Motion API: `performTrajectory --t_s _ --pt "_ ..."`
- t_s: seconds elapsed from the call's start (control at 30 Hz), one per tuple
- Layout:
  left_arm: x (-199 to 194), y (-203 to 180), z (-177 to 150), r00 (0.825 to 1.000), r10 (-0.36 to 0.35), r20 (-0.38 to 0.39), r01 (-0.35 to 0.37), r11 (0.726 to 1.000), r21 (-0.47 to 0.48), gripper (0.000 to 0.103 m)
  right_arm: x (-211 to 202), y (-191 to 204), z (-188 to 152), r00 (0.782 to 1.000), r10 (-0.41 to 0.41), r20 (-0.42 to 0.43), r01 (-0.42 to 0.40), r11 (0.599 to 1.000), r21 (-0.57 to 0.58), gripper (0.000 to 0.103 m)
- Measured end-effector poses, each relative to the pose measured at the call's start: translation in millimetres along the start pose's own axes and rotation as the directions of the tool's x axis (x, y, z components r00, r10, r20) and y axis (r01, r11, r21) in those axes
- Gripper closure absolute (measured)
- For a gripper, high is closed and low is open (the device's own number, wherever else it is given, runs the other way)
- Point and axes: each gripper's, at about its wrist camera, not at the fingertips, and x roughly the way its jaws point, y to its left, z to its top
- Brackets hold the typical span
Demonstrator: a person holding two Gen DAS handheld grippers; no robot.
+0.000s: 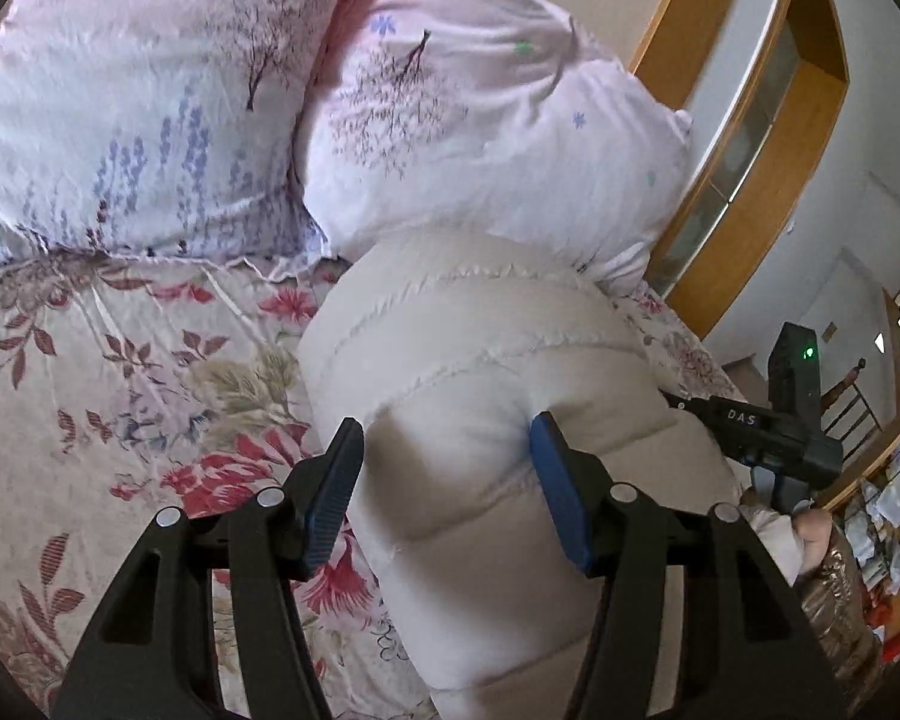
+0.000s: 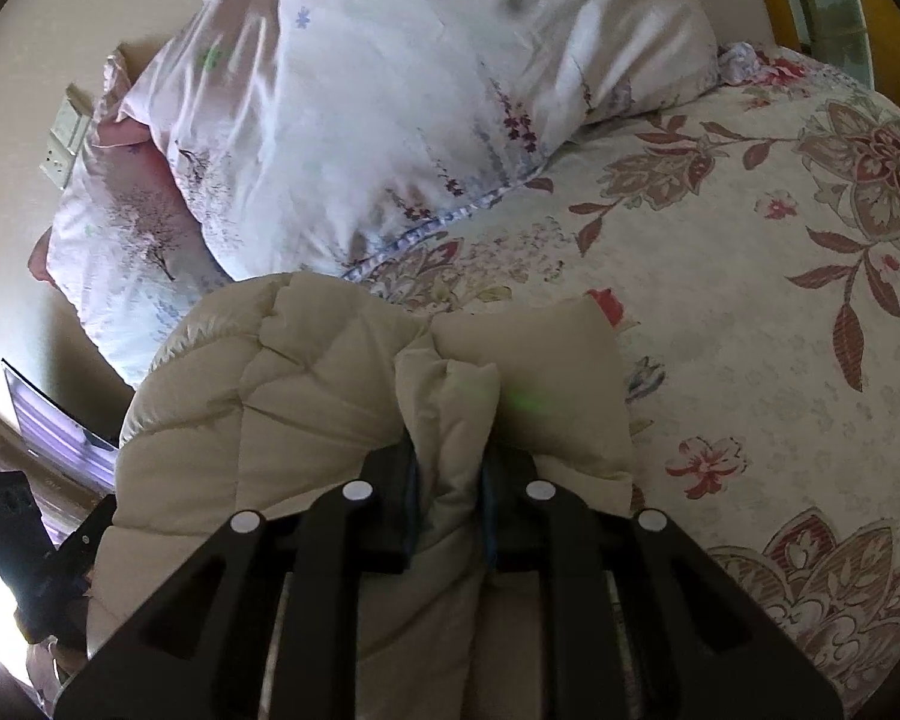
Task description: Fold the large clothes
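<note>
The right tool [image 2: 450, 480] was clenched on a thick fold of the puffy cream coat [image 2: 306, 396], and the cloth bulged up between its two black fingers [image 2: 390, 480]. The left tool [image 1: 444, 480] was let go and wide apart. A fat part of the coat [image 1: 480, 372] sat between its blue pads [image 1: 555, 480]. The pad nearer the window pushed a small dent into the coat, while the other pad stood just clear of it. The coat lay bunched on the bed [image 1: 90, 372], which had a sheet with big red and brown flowers [image 2: 780, 300]. In the left wrist view the coat ran from the tool up to the pillows. Its far end touched the pale pink pillow [image 1: 480, 138] with little trees and blue flowers on it. A second pillow [image 1: 138, 108] of the same kind lay beside that one, farther from the window. In the right wrist view the coat was a rounded heap with stitched lines, and its top edge lay just below the big pale pillow [image 2: 420, 102]. Past the coat on the window side, the left wrist view showed the other black tool [image 1: 768, 432] with a small green light, and part of a hand [image 1: 810, 534] under it. A wooden window frame [image 1: 768, 138] stood behind the bed. A white wall switch [image 2: 66, 144] showed by the pillows in the right wrist view.
</note>
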Motion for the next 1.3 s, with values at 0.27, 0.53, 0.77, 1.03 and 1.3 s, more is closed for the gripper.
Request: performTrajectory --t_s 0.27,0.53,0.77,1.03,1.3 --pt "20.7 9.0 -6.7 0.997 -0.031 -0.064 0.029 0.999 -0.026 0.043 3.3 -7.2 -3.5 1.0 -0.023 -0.004 0.023 0.999 0.024 0.088" --pt "37.2 19.7 -12.6 0.992 -0.078 -0.098 0.072 0.995 -0.064 0.038 5.4 -11.3 -3.9 1.0 -0.017 -0.013 0.018 0.999 0.051 0.088" --pt "43.7 23.9 -15.3 0.991 -0.087 -0.105 0.081 0.995 -0.067 0.036 7.5 -15.7 -5.0 1.0 0.0 -0.023 0.002 0.997 0.075 0.088" --pt "32.4 -8.9 -14.7 0.993 0.105 -0.046 -0.098 0.987 0.125 0.035 6.4 -18.6 -6.6 1.0 0.0 -0.028 0.003 0.995 0.1 0.087" --pt "30.7 -8.1 -12.8 0.989 0.132 -0.064 -0.122 0.983 0.138 0.035 -49.8 -28.7 -7.9 0.999 -0.02 0.049 0.014 0.993 0.121 0.049"
